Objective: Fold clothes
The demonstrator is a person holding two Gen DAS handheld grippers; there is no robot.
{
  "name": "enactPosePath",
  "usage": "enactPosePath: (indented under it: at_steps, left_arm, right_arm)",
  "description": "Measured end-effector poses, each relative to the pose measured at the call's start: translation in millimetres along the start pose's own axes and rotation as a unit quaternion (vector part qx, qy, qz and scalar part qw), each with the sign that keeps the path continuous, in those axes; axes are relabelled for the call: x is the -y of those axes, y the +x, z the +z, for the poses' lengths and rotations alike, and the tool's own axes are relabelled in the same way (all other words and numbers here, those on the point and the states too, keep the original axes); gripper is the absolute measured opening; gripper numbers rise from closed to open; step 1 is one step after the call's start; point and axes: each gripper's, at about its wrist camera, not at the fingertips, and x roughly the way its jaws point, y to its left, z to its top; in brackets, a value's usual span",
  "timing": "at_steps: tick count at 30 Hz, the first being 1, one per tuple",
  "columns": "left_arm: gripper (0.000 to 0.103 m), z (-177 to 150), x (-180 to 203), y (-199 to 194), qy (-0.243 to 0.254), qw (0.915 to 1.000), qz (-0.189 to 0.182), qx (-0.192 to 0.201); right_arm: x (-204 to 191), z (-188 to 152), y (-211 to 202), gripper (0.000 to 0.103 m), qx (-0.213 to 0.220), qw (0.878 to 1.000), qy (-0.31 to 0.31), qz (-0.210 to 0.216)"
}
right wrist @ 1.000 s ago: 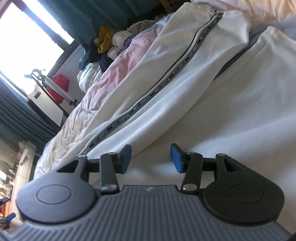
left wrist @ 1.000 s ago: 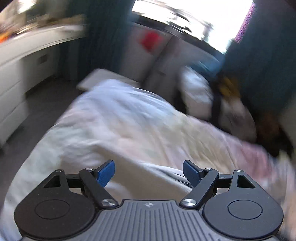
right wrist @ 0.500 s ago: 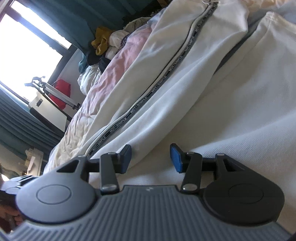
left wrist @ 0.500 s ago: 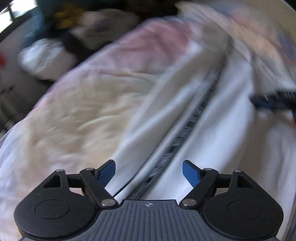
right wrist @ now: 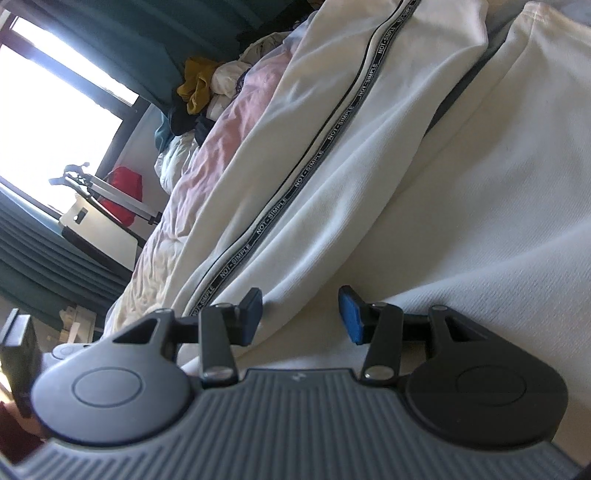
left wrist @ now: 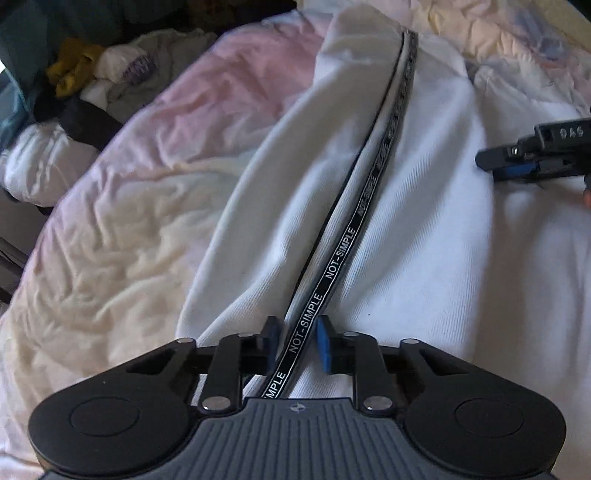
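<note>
Bed (left wrist: 122, 206) with crumpled cream-pink duvet, daylight window (right wrist: 48, 92), teal curtains (right wrist: 122, 33). Heap of mixed laundry (left wrist: 92, 77) at far bed edge, red bag (right wrist: 125, 188) by window. White ribbed jacket (left wrist: 424, 240) spread flat across duvet, black "NOT-SIMPLE" zipper tape (left wrist: 343, 258) running down middle. Left gripper (left wrist: 297, 345) jaws just closed narrow around tape at hem, fabric between blue pads. Right gripper (right wrist: 301, 315) half-wide, low over white fabric, nothing pinched.
</note>
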Motion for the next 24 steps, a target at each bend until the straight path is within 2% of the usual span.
enactPosePath:
  at_steps: [2, 5, 9, 13, 15, 17, 20, 24]
  left_arm:
    - [0.012, -0.7, -3.8, -16.5, -0.016, 0.9995, 0.002, 0.028]
    - [0.011, 3.6, -17.7, -45.7, -0.049, 0.9957, 0.009, 0.079]
    - [0.009, 13.0, -41.9, -80.3, -0.089, 0.9851, 0.061, 0.134]
    - [0.009, 25.7, -70.7, -91.7, -0.148, 0.9659, 0.136, 0.164]
    - [0.009, 32.7, -90.0, -79.5, -0.185, 0.9537, 0.175, 0.160]
    - [0.009, 35.7, -106.9, -55.5, -0.225, 0.9406, 0.212, 0.140]
    - [0.010, 35.8, -117.9, -15.0, -0.258, 0.9332, 0.230, 0.100]
    - [0.014, 31.2, -115.6, 13.2, -0.277, 0.9295, 0.232, 0.074]
  right_arm:
    - [0.1, -0.1, -2.0, 0.048, 0.001, 1.000, 0.003, 0.000]
    - [0.6, -0.4, -6.2, 0.049, 0.003, 1.000, 0.013, 0.001]
    - [-1.7, -1.2, -10.5, 0.050, 0.004, 1.000, 0.025, 0.005]
    - [-5.2, 0.5, -15.0, 0.050, 0.016, 1.000, 0.019, 0.011]
    - [-4.4, 1.7, -14.4, 0.050, 0.020, 1.000, 0.018, 0.009]
    - [-2.0, 3.3, -12.1, 0.050, 0.023, 1.000, 0.019, 0.004]
    - [6.6, 7.5, -5.2, 0.049, 0.023, 0.999, 0.030, -0.002]
    - [13.7, 15.0, 2.3, 0.049, 0.032, 0.999, 0.031, -0.006]
